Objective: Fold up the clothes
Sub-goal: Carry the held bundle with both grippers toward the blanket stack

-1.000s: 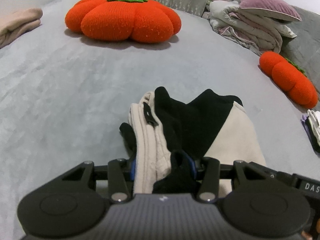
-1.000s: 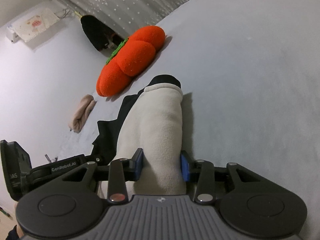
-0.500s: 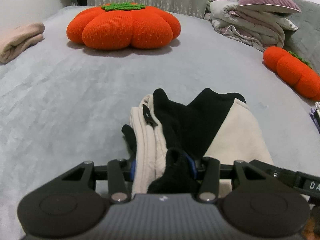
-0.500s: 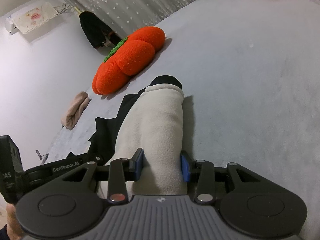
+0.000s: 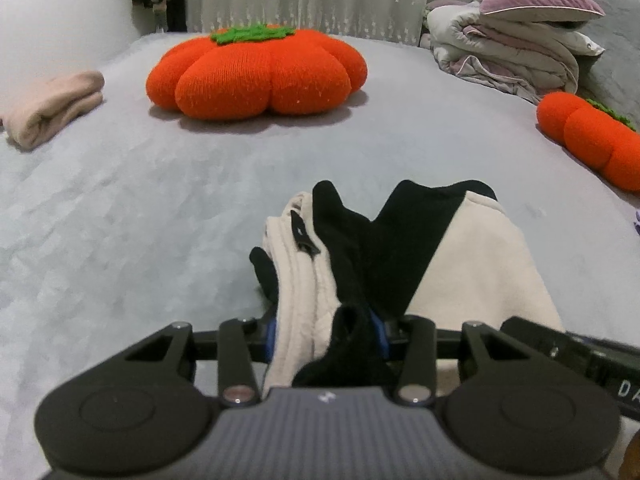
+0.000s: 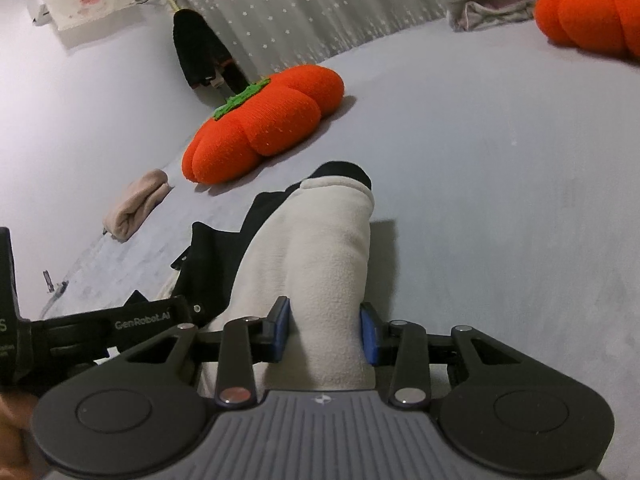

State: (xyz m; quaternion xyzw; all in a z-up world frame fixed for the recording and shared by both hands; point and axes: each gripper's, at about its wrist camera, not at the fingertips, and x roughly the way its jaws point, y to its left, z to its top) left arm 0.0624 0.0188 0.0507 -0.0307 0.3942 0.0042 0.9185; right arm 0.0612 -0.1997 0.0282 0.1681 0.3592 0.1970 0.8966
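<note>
Little is being changed in the cream-and-black garment [image 5: 404, 256] itself since a second ago, while both cameras are being tipped upward so that more of the curtain and far wall is being shown. It is being kept bunched on the grey bed [image 5: 120, 208], near its front edge, with a cream panel lying over black cloth and a ribbed cream hem showing at the left. A thick gather of cream and black layers is being pinched by the left gripper [image 5: 326, 338], whose fingers are being kept closed on it; the cream roll is being clamped by the right gripper [image 6: 324, 330] in the same way. Two holds side by side on one end are probably being used so that the edge is being carried level and the layers are being kept from sliding apart. Whether a fold is being made or a folded bundle is being moved cannot be told. Farther off, a folded beige cloth [image 5: 52, 108], a large pumpkin cushion [image 5: 256, 72] and a heap of bedding [image 5: 508, 52] are being left lying.
</note>
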